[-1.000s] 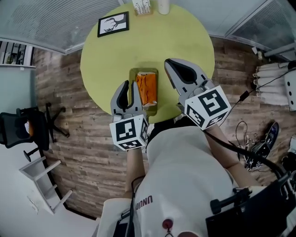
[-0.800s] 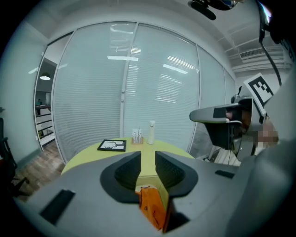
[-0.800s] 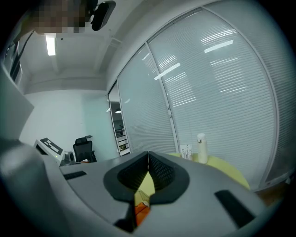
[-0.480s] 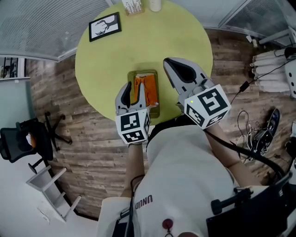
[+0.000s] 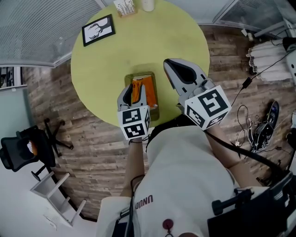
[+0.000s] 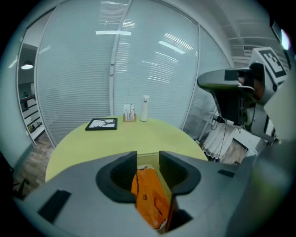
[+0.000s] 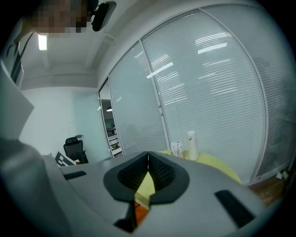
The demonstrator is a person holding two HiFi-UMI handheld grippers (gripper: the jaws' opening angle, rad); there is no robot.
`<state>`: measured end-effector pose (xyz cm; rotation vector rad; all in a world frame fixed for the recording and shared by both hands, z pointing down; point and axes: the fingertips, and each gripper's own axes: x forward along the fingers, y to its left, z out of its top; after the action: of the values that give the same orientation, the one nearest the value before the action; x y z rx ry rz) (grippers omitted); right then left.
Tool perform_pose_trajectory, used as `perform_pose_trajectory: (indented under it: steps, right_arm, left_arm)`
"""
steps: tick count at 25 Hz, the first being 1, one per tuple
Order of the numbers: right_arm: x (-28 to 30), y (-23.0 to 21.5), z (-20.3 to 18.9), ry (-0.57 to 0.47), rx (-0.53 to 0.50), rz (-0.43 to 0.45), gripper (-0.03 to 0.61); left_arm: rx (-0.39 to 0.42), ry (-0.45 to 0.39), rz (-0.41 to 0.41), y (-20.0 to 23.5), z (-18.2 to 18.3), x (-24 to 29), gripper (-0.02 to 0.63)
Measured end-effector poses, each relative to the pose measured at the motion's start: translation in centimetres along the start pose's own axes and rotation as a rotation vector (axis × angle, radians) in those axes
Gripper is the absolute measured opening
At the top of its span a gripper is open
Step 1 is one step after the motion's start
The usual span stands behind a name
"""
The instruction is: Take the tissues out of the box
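At the centre of the head view, a shallow olive-green rectangular box (image 5: 156,95) is lying on the round yellow-green counter (image 5: 101,69), near its lower edge, and an orange tissue pack (image 5: 149,90) is lying inside it. Over the box's left side the left tool (image 5: 134,89) is hovering with its jaws standing apart. In the left gripper view (image 6: 148,159) the orange tissue pack (image 6: 150,194) is showing through the gap between those jaws, below them; the pads are not pressing on it. Just right of the box, the right tool (image 5: 170,65) is pointing toward the upper part of the frame, held above the counter. In the right gripper view (image 7: 148,159) its jaws are meeting at the tip with nothing between them. Toward the upper left of the head view a black-framed picture (image 5: 98,30) is lying flat on the counter. At the top edge, a white cylindrical bottle (image 5: 148,4) and a small wooden card holder (image 5: 124,7) are standing side by side.
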<state>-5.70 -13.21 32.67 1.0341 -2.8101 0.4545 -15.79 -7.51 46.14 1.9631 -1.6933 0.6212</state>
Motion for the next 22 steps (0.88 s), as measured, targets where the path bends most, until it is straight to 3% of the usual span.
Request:
perform_pose_trajectory:
  steps: [22]
  right_arm:
    - [-0.7,-1.3,-0.7,0.022,0.020,-0.071,0.020]
  left_arm:
    - [0.036,0.208,-0.029,-0.1,-4.4,3.8,0.149]
